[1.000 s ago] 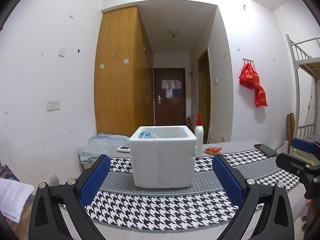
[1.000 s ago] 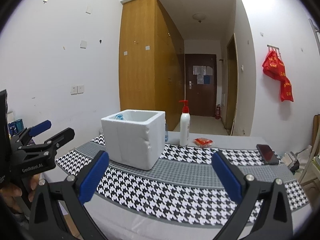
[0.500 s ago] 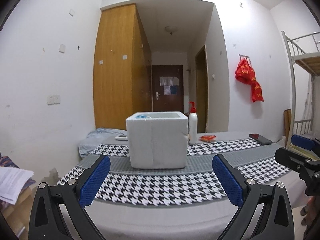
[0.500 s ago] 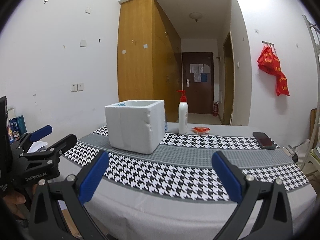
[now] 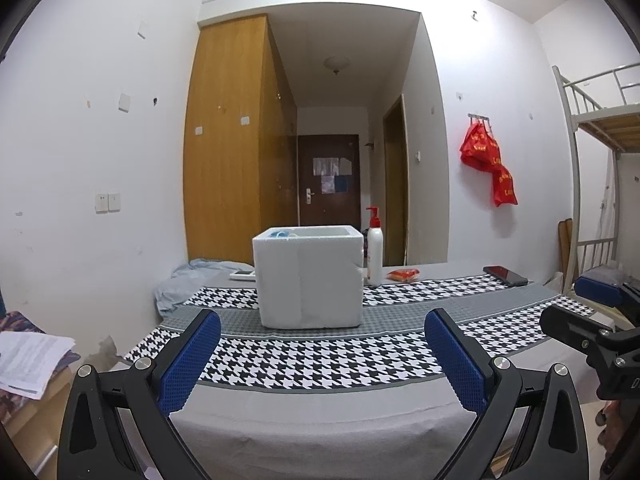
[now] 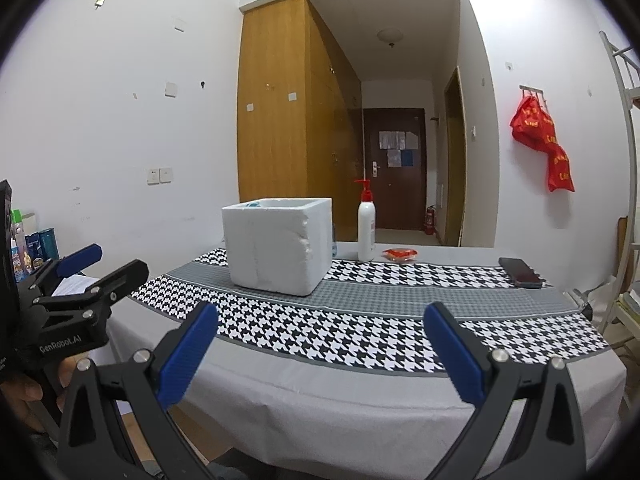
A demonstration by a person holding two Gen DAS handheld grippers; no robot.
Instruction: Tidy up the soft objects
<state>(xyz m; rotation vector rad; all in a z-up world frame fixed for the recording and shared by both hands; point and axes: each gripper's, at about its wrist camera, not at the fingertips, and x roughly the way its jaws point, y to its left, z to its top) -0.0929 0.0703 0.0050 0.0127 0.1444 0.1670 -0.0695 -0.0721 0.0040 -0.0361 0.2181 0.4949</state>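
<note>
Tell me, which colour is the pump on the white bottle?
Red pump, clearest in the right wrist view.

A foam box (image 5: 310, 280) stands on a table (image 5: 320, 420), toward its far left. Just right of the box stands a pump bottle (image 5: 374, 248), then a small packet (image 5: 404, 275) and, farther right, a phone (image 5: 505, 275). Something small lies inside the box at its left rim.

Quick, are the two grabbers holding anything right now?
Left hand-held gripper: open, holding nothing.
Right hand-held gripper: open, holding nothing.
</note>
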